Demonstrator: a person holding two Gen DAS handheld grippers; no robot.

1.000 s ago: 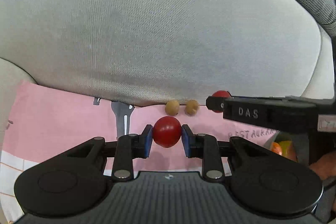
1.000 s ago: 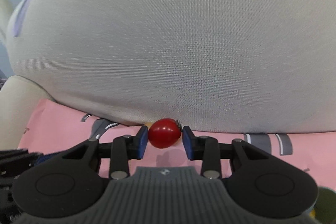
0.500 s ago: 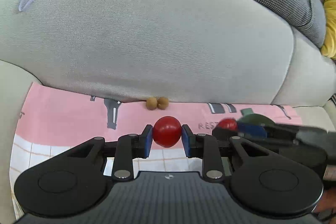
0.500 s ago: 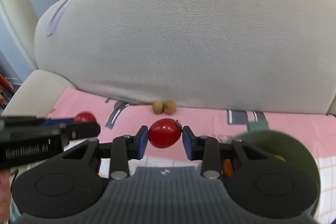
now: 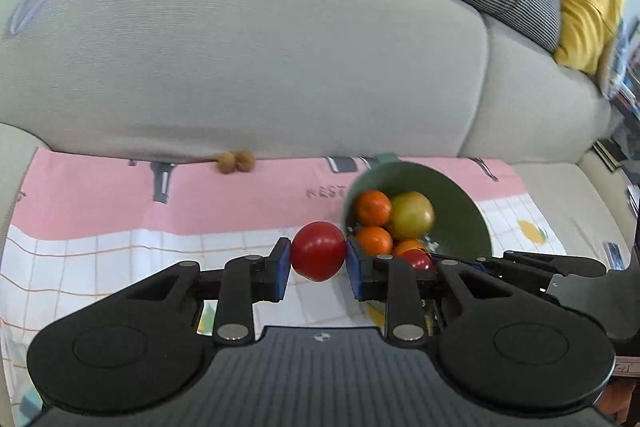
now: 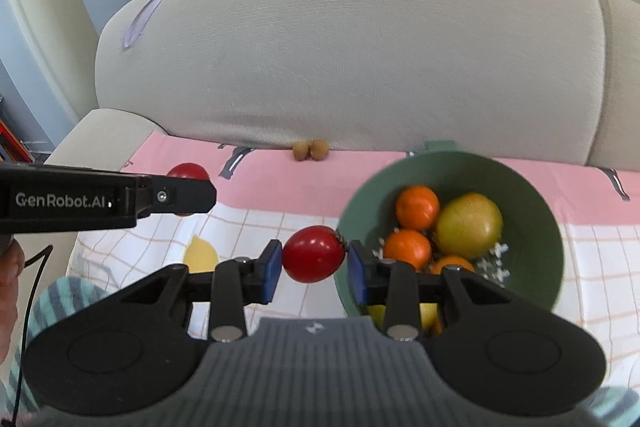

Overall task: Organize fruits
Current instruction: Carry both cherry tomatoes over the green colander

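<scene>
The job looks well advanced but not finished. The round sage-green bowl, which stands on the pink-and-white checked cloth spread over the beige sofa seat, already holds three orange mandarins and a larger yellow-green apple-like fruit, with more yellow fruit partly hidden behind the tool. Two fruits are in transit: the left tongs grip a round red tomato between the blue pads, just left of the bowl's rim, and the right tongs are likewise clamped on a second, slightly oval red tomato, held at the bowl's near-left edge. In the left view the right tool's tomato appears low against the bowl's front rim, though whether it is above the rim or inside the bowl I cannot tell. Still outside are two small tan round fruits, touching each other at the foot of the sofa backrest, well apart from the bowl; I judge they remain to be collected once both tomatoes are dropped in. The right tomato's long axis lies roughly crosswise, from pad to pad, with its dark stem end pointing toward the right pad and the bowl. The left tomato is nearly spherical, and its stem is not visible, so its heading cannot be read.
</scene>
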